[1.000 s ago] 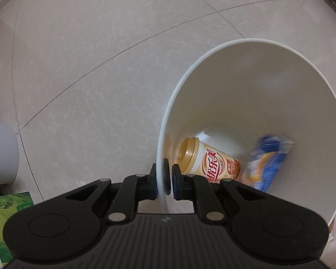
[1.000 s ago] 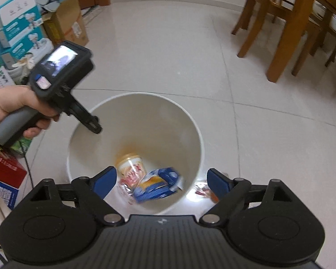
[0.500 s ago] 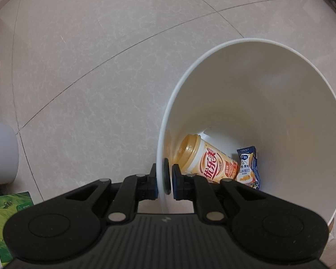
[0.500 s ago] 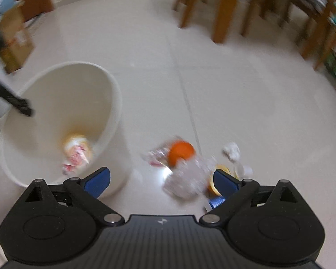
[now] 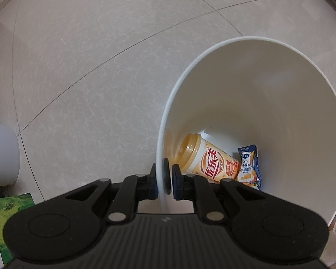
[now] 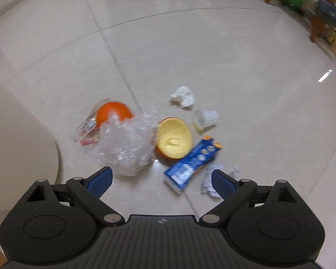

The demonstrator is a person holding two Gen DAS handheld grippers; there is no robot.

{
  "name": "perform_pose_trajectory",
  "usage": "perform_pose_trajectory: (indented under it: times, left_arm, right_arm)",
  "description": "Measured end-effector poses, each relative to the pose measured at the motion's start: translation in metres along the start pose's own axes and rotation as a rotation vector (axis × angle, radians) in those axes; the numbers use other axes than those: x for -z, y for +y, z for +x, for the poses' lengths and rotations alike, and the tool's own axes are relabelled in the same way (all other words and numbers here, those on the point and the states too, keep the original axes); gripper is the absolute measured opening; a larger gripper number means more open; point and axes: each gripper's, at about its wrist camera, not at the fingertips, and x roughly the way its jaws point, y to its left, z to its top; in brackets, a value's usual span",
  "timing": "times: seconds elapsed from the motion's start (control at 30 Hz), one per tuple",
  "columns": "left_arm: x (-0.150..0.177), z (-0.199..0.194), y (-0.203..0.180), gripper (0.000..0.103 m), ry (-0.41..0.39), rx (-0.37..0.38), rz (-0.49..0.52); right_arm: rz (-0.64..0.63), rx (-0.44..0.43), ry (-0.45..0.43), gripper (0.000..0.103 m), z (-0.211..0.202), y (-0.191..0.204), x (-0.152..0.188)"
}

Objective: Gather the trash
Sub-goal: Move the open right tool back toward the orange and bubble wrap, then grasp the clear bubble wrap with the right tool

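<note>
Left wrist view: the left tool is clamped on the near rim of the tall white plastic bin. Inside, just beyond its fingertips, lie an orange-and-cream lidded drink cup and a blue-and-white milk pouch.

Right wrist view: the right tool is spread wide and empty above the tiled floor. Ahead of it lie crumpled clear plastic wrap, a hollow orange peel half, a blue carton and white paper wads.

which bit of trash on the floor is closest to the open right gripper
The flattened blue carton, lying between the open right gripper fingers. The clear crumpled plastic and crumpled white paper sit beside each fingertip.
</note>
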Motion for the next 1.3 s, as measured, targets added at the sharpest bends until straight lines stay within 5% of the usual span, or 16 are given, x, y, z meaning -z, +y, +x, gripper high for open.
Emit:
perform_pose_trajectory:
  times: [0.27,0.73,1.1,1.3]
  left_arm:
    - [-0.002,0.000,-0.001,0.010,0.005,-0.002,-0.005]
    - [-0.003,0.004,-0.004,0.010,0.013,-0.018,0.007]
    - [-0.002,0.005,-0.004,0.010,0.015,-0.015,0.005]
    - [-0.003,0.005,-0.003,0.010,0.016,-0.014,0.005]
  right_arm:
    - [-0.105,-0.056,-0.007,0.098,0.042,0.037,-0.003]
    - [-0.653,0.167,-0.146,0.098,0.098,0.112,0.032]
    - [-0.638,0.263,-0.137,0.101,0.133,0.106,0.013]
    - [-0.621,0.247,-0.128,0.085,0.128,0.102,0.004]
